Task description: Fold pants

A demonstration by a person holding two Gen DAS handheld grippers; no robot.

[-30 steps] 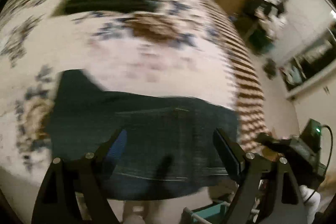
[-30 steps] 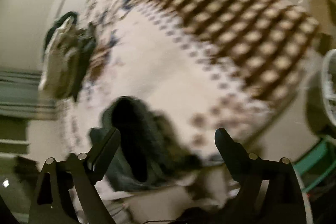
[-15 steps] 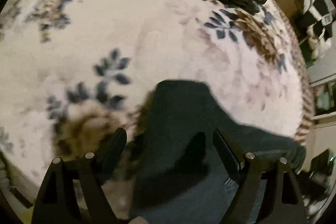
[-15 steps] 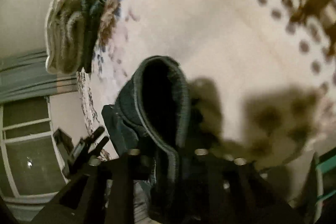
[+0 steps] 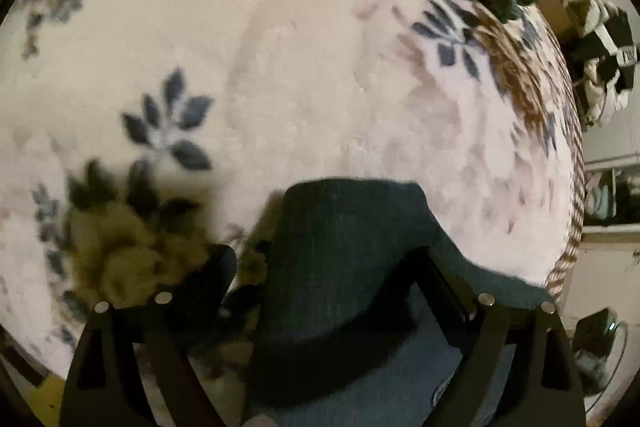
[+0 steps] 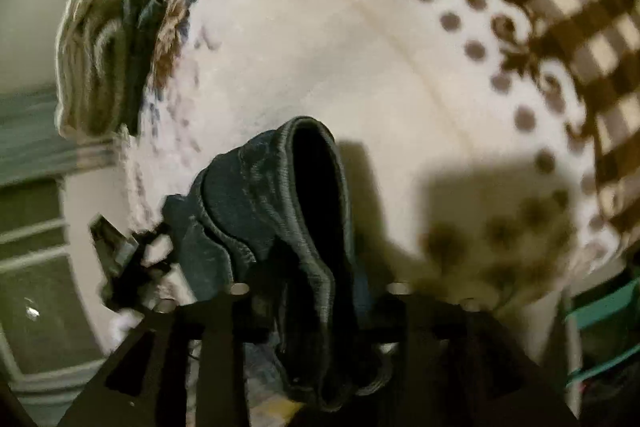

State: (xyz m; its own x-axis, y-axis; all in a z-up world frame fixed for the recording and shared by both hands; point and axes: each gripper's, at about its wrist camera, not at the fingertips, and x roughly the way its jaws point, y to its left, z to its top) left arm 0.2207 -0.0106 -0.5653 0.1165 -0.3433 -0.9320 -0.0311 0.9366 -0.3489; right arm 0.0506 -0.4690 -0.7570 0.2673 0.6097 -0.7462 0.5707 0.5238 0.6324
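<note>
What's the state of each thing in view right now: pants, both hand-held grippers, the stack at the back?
Pants: dark denim, bunched, hem opening gaping, partly lying on the blanket.
Right hand-held gripper: shut on the pants.
Left hand-held gripper: open, fingers on either side of a pants fold, not clamped.
Folded clothes stack: folded, piled at the blanket's far edge.

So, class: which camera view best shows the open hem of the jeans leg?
The right wrist view: the jeans hang from the right gripper, their hem opening facing the camera. The left wrist view shows only flat denim between the open left gripper fingers.
</note>
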